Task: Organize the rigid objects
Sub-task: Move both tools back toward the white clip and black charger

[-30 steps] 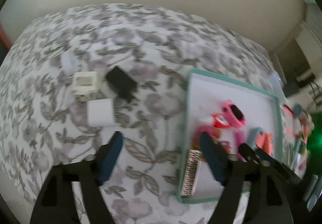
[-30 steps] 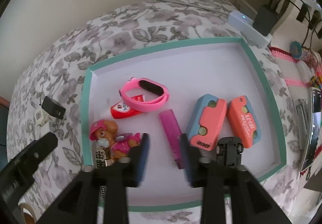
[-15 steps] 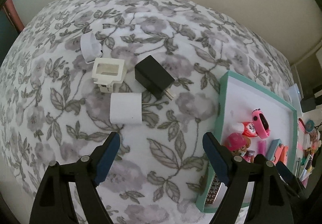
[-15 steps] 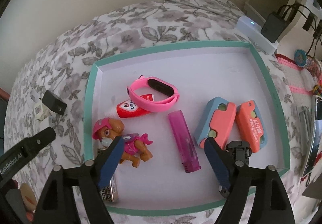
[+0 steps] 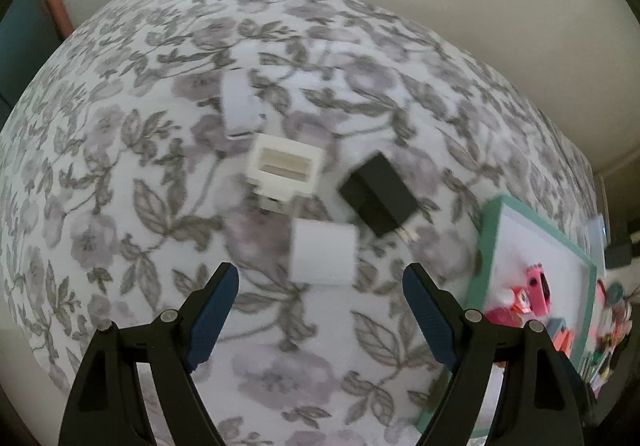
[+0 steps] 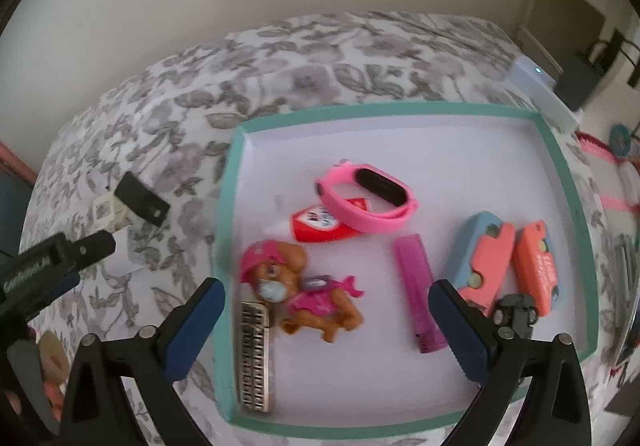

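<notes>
On the floral-covered surface, the left gripper hangs with its jaws apart and nothing between them. Just beyond it at 12 o'clock lies a white charger cube; a black plug adapter sits at 1 o'clock, a white socket block at 11 o'clock, and a small white piece farther out, beside the block. All are blurred.

In the right wrist view the right gripper is over the teal-rimmed tray; its jaws have just been opening and now stand wide apart, pressing on nothing. The magenta lighter lies in the tray just inside the right-hand pad, apart from it, and a toy dog in pink lies between the pads toward 11 o'clock. A gold patterned bar rests against the tray's left wall. At 12 o'clock lies a pink wristband overlapping a red packet; at 2 o'clock two coral-and-blue cases lie side by side, a small black toy car below them.
</notes>
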Tool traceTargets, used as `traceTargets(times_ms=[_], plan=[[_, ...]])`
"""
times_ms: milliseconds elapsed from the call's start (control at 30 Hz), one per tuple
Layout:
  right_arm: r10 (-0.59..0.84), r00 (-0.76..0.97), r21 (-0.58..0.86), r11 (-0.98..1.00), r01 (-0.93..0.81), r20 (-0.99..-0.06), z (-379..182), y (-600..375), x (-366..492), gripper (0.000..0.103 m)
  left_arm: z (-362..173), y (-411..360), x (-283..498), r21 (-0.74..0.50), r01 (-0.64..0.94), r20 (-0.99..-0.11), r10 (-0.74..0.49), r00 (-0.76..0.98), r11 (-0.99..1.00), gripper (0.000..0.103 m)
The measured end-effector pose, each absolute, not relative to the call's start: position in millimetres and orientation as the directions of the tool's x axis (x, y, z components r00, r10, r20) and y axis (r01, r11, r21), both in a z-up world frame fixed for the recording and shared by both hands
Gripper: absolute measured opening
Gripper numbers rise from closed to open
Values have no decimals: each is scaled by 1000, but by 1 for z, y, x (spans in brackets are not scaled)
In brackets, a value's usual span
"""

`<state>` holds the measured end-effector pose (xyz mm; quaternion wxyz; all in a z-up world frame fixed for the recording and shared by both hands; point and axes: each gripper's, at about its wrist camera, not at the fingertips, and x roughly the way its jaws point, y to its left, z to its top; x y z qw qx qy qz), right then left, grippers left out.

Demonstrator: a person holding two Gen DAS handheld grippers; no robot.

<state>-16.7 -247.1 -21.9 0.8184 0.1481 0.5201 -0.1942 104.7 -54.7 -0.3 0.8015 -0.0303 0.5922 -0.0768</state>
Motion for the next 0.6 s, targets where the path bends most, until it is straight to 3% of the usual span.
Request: traceTargets(times_ms=[367,600], plan=[[-99,472,82,934,348,-876,-11,-208,17,103,4,10,143,-123,-51,-933,-98,347,991,85],[-79,521,69,964,258,-850,-7,-176,50,103,-4,19,164,-164,-54,-931,-136,340,985,85]])
